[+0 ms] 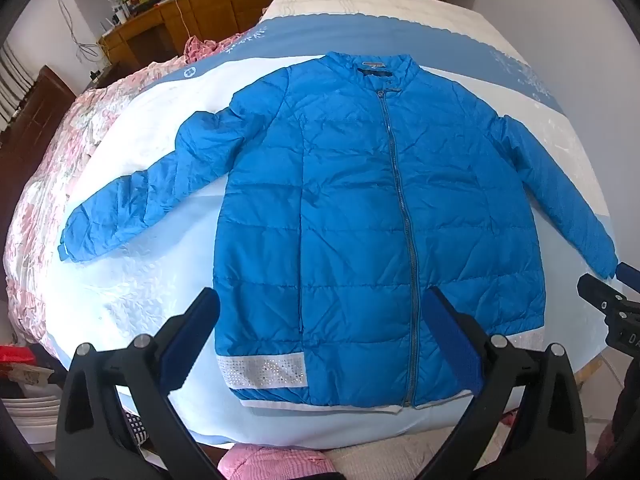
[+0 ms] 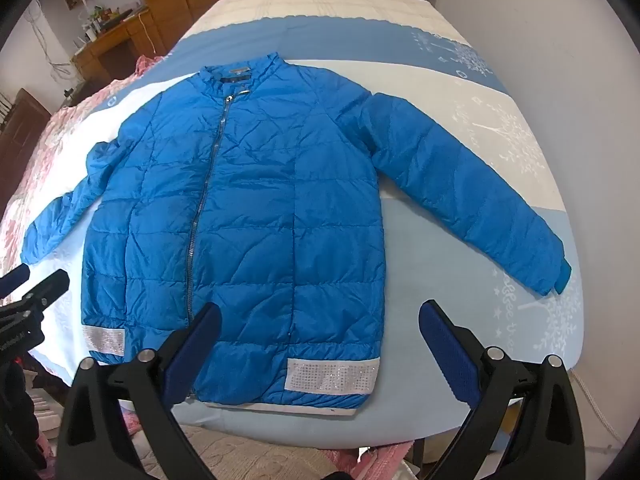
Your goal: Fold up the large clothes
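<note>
A blue quilted zip jacket [image 1: 352, 208] lies flat and face up on the bed, collar far, hem with silver bands near me, both sleeves spread out to the sides. It also shows in the right wrist view [image 2: 256, 216]. My left gripper [image 1: 322, 320] is open and empty, hovering above the jacket's hem near its left half. My right gripper [image 2: 320, 332] is open and empty above the hem's right half. The right gripper also shows at the left view's right edge [image 1: 612, 304], and the left gripper shows at the right view's left edge [image 2: 32, 292].
The bed has a blue and white cover [image 1: 160, 280] with a pink floral quilt [image 1: 60, 152] bunched along its left side. A wooden desk and cabinets [image 1: 152, 32] stand beyond the bed. A white wall [image 2: 540, 40] runs along the right.
</note>
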